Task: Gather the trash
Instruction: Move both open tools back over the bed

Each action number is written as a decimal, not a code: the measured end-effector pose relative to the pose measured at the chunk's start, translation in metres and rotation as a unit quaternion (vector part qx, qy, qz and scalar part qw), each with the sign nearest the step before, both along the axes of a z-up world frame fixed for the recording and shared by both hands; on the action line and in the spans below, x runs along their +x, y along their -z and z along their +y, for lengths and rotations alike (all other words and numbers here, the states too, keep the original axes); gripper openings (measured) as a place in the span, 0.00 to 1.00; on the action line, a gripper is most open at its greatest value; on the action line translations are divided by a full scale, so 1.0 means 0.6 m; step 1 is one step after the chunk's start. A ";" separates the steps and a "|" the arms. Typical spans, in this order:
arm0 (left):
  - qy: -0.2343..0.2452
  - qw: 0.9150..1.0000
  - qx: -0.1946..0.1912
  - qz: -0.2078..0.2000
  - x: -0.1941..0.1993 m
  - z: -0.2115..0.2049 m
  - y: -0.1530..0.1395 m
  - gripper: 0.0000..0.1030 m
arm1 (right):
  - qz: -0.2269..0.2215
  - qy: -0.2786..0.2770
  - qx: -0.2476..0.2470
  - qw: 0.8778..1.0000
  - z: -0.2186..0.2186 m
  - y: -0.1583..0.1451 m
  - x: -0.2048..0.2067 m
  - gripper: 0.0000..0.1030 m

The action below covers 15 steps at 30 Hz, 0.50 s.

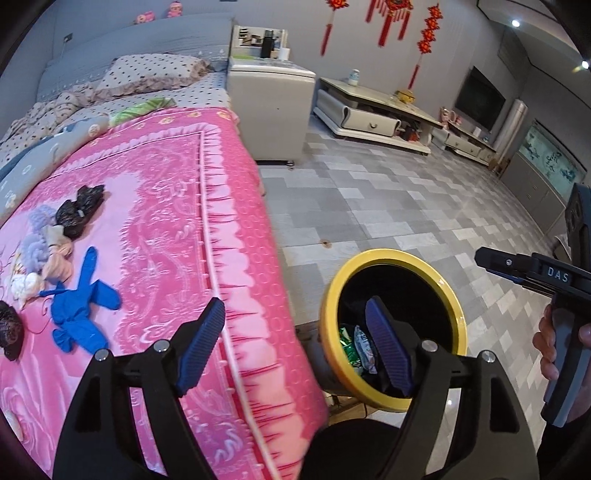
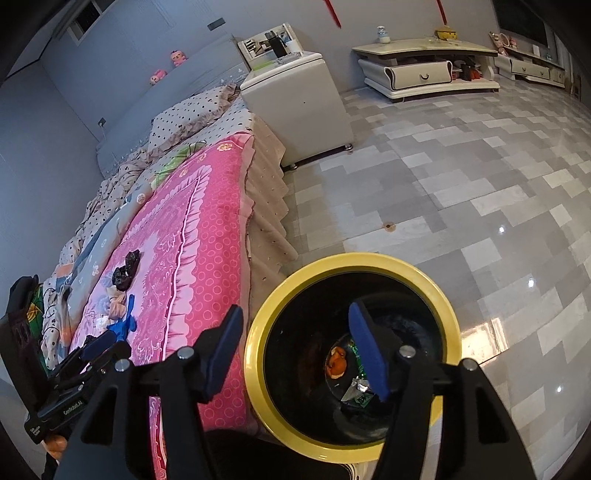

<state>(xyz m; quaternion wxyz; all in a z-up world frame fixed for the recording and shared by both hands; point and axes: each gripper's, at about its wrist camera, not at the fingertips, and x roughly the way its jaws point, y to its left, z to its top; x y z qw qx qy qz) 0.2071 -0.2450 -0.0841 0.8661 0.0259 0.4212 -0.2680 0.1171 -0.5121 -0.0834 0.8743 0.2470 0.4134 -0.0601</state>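
Left gripper point(image 1: 295, 345): jaws stand wide apart, nothing between them. One blue finger point(image 1: 201, 345) hangs over the edge of the bed, the other over the mouth of the bin.

Right gripper point(image 2: 295, 352): jaws parted, nothing between the pads. One finger point(image 2: 369, 354) is over the bin's opening, the other over the bed edge just beside the rim. In the left wrist view this gripper shows at the right margin, held by a hand point(image 1: 550, 350).

Bin point(image 2: 258, 373): round, yellow rim, black inside, standing on the floor close against the side of the bed. Trash lies at its bottom: an orange scrap point(image 2: 337, 363), a silvery wrapper point(image 2: 356, 387) and a green wrapper point(image 1: 347, 345).

Bed: covered by a pink patterned blanket point(image 1: 166, 206). Trash still on it, well apart from the bin: a blue glove point(image 1: 79, 306) nearest, then a heap of pale crumpled pieces point(image 1: 44, 251), lilac, peach and white, touching one another, and beyond them a black crumpled bag point(image 1: 77, 210). A further dark item point(image 1: 9, 332) shows at the left margin; what it is cannot be told.

Farther along the bed: a grey patterned quilt point(image 1: 44, 147) and a dotted pillow point(image 1: 155, 72) at the head.

Beyond the bed: a white bedside cabinet point(image 1: 269, 110) with small items on top, too small to tell. On the grey tiled floor point(image 1: 406, 206) a low white TV stand point(image 1: 369, 110) stands against the far wall. Red hanging ornaments point(image 1: 391, 18) are on that wall.
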 end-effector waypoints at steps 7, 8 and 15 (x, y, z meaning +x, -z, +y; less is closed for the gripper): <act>-0.051 0.999 0.012 -0.005 0.016 0.094 -0.003 0.76 | 0.003 -0.045 -0.014 0.999 0.071 -0.014 0.026 0.58; -0.059 0.998 0.016 -0.006 0.020 0.111 -0.003 0.76 | 0.005 -0.054 -0.014 0.998 0.082 -0.014 0.031 0.59; -0.126 0.991 0.035 -0.004 0.046 0.235 0.005 0.76 | -0.001 -0.117 -0.034 0.993 0.182 -0.028 0.072 0.67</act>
